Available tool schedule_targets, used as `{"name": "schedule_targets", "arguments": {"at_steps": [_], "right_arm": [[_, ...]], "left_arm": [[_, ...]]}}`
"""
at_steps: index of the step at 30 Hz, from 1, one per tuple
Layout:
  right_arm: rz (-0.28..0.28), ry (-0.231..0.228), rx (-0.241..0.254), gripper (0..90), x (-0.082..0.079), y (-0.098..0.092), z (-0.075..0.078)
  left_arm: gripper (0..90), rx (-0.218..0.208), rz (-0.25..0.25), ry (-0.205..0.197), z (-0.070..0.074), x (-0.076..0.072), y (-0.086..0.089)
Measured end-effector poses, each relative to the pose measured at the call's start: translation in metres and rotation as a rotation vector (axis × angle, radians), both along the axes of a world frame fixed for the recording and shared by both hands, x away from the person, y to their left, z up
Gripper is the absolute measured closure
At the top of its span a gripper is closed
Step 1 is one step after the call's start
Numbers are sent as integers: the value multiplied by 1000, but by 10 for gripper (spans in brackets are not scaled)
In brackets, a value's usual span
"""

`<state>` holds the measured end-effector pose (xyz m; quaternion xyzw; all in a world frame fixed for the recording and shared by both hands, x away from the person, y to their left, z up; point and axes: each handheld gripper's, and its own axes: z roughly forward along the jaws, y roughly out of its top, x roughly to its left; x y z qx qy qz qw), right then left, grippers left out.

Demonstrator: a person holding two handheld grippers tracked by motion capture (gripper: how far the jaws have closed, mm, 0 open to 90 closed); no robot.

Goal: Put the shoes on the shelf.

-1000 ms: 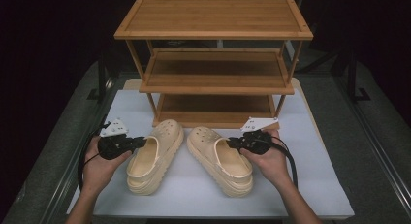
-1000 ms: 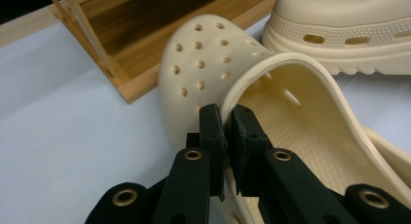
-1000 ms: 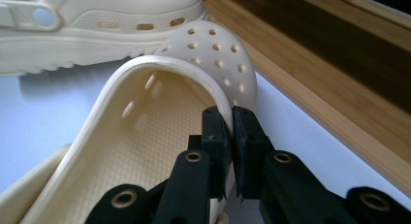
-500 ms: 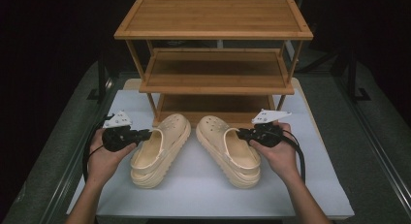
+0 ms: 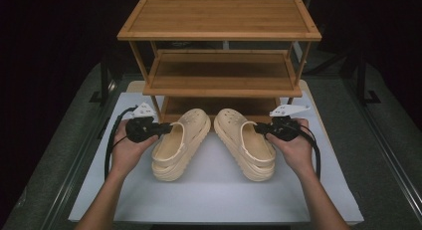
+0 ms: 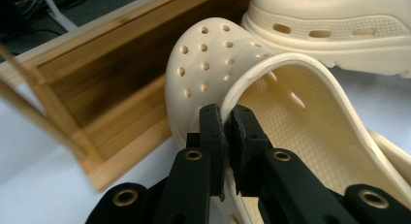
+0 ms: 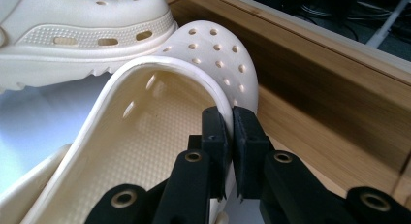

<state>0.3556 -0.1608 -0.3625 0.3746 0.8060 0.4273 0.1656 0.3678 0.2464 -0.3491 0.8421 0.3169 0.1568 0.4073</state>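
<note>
Two cream foam clogs lie toe-first toward a bamboo shoe rack [image 5: 221, 85]. The left clog [image 5: 180, 140] is held by my left gripper [image 5: 166, 126], shut on the rim of its opening; that rim is pinched between the black jaws of the left gripper [image 6: 226, 122]. The right clog [image 5: 245, 142] is held the same way by my right gripper [image 5: 260, 129], whose jaws are shut on the rim of the right clog [image 7: 145, 122], with the right gripper [image 7: 229, 124] at its outer edge. Both toes sit close to the rack's bottom shelf [image 5: 219, 106].
The rack has three bamboo shelves and stands at the back of a white table top [image 5: 214, 190]. Its bottom frame [image 6: 102, 117] is just beyond the left clog's toe, and its lower rail [image 7: 339, 112] runs beside the right clog. Dark floor surrounds the table.
Both grippers, each holding a clog, have moved forward toward the rack and slightly apart. The clogs' toes now reach the bottom shelf's front.
</note>
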Motion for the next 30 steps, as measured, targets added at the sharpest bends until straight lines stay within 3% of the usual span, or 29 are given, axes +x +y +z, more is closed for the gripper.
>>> {"name": "schedule_targets", "arguments": {"at_steps": [6,19,23,30], "right_arm": [[-34,5,-6,841,11,-4,-3],[-107,1,-27,840,40,-7,-10],[-120,-5,-33,841,48,-5,-11],[-163,-25,-60,840,59,-2,-12]], "left_arm": [[845,22,-4,-3,-1,14,-21],[844,44,50,-18,-11,43,-46],[844,60,63,-34,-15,50,-54],[844,42,106,-76,-20,60,-69]]}}
